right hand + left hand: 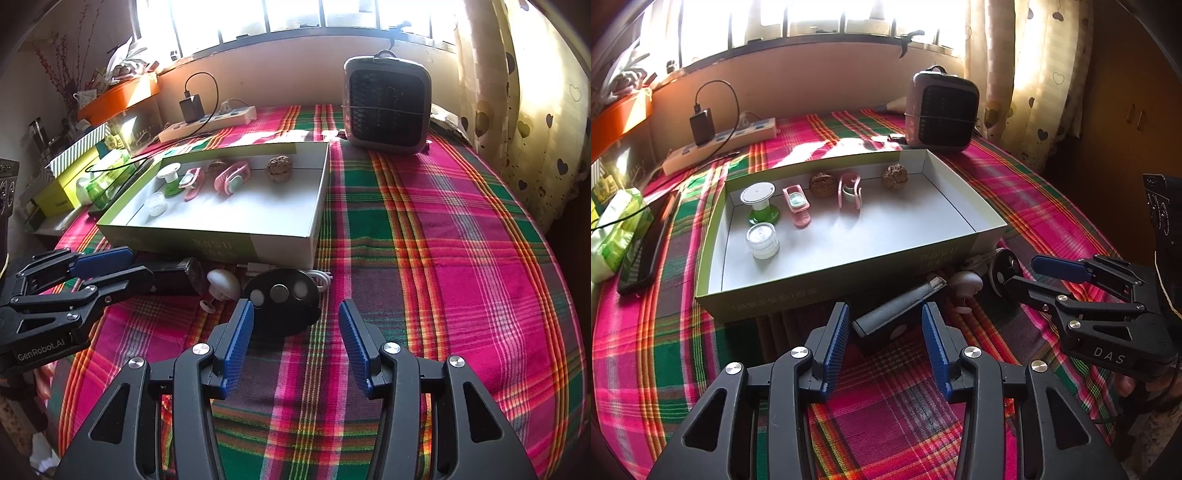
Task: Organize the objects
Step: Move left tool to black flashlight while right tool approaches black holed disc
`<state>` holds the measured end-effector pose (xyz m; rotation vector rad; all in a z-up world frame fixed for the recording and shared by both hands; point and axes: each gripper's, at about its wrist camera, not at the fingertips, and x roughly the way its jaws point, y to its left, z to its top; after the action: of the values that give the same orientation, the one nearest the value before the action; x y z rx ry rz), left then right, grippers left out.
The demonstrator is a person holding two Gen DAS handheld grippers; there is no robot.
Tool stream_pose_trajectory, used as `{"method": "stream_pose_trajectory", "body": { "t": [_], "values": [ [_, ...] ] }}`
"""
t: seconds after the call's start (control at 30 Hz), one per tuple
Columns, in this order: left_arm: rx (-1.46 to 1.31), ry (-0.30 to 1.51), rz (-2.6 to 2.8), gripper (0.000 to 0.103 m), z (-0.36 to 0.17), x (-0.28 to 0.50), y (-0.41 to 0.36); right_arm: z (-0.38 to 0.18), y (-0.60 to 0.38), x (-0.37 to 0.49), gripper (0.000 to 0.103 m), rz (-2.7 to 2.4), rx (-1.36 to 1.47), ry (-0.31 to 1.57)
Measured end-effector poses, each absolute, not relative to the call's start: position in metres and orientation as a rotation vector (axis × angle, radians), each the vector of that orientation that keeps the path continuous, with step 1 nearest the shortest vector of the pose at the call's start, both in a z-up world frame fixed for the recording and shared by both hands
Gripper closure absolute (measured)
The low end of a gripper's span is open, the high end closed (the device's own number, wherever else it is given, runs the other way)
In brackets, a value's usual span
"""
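Claws (884, 325) gape above plaid tablecloth (905, 398).

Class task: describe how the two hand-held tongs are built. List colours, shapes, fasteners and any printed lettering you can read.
Both tongs, left and right, have black skeletal frames with triangular cut-outs and round silver fasteners. Each ends in two flat fingers faced with ribbed blue pads. White lettering reads "DAS" on the right body and "GenRobot.AI" on the left.

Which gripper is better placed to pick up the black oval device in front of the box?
Probably right: the right gripper is open just before the black oval device; the left gripper faces the grey cylinder.
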<state>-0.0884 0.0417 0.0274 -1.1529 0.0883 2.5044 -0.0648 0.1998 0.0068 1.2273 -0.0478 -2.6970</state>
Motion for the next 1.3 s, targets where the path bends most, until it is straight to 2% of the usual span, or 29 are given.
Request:
{"method": "stream_pose_trajectory", "body": {
  "t": [0.37,0.83,1.3],
  "values": [
    [-1.138,0.115,2.474,0.065,0.028,-0.070,0.045,0.006,0.199,-0.064,0.054,-2.697,1.232,-0.040],
    [-1.181,0.203,2.433,0.065,0.018,-0.091,0.058,0.004,0.195,-0.068,0.053,-2.685,1.250,-0.024],
    [-1.220,0.145,2.442,0.065,0.009,-0.102,0.056,0.002,0.191,-0.076,0.053,-2.689,1.253,-0.029]
  ]
}}
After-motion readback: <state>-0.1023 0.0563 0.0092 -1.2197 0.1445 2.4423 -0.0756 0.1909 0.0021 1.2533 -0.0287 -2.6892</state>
